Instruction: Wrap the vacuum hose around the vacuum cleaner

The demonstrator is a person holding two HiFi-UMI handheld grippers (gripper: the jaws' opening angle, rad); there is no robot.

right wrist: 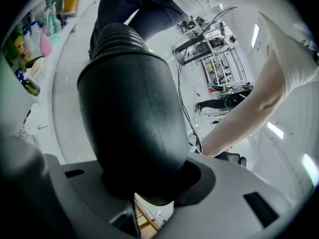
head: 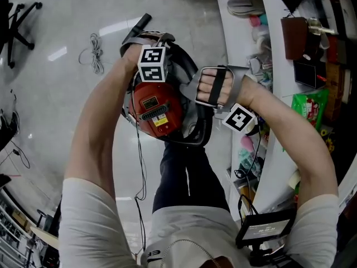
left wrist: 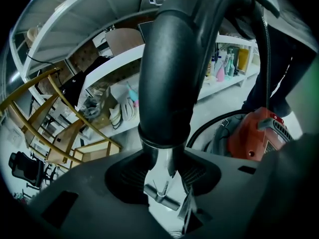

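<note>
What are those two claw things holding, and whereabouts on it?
Both grip the hose: the left gripper at the metal tip of its bent pipe, the right gripper on its smooth cuff.

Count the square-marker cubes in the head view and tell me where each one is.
2. One marker cube sits just above the red vacuum cleaner; the second marker cube is to the vacuum's right, just below the right hand. No others show.
</note>
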